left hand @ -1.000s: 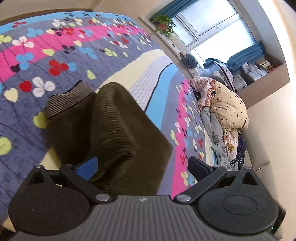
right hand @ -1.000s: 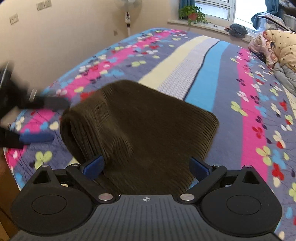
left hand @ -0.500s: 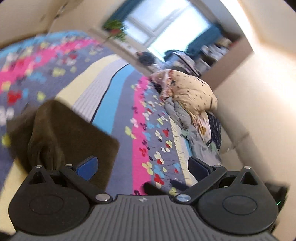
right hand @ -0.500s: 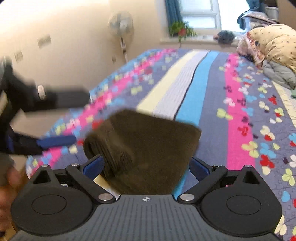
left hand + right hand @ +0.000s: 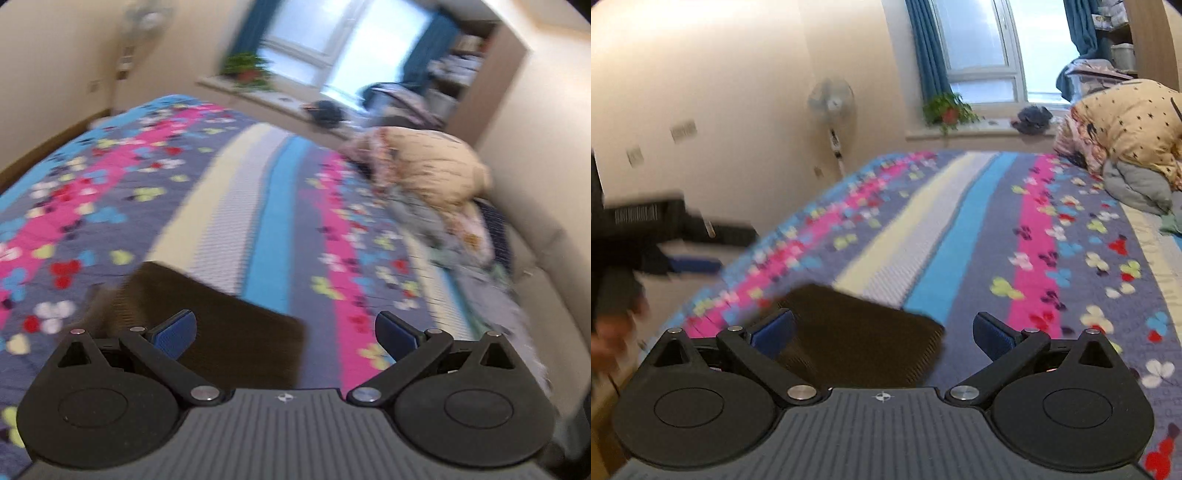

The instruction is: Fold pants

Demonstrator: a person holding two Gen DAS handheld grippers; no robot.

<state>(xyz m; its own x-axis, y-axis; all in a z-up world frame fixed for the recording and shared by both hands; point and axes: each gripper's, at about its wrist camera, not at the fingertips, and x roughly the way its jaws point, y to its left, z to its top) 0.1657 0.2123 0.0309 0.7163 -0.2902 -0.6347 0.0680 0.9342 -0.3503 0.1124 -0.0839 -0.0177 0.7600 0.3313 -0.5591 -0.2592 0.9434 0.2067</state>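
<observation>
- The dark brown corduroy pants [image 5: 221,328] lie folded into a compact bundle on the flower-patterned striped bedspread [image 5: 280,206], near the bed's near edge (sharper in the right wrist view [image 5: 857,332]).
- The left hand-held gripper [image 5: 284,330] has its blue-padded fingers [image 5: 173,330] spread wide with nothing between them; a second ago it hung close over the bundle, and it has since pulled back and tilted up, so the pants fill far less of its view.
- The right hand-held gripper [image 5: 882,332] is likewise wide open and empty, and has also drawn back from the pants, which loomed large before.
- At the left edge of the right view, blurred, is the left gripper in a person's hand [image 5: 613,325].
- A beige star-print duvet [image 5: 1126,125] is heaped at the far right of the bed.
</observation>
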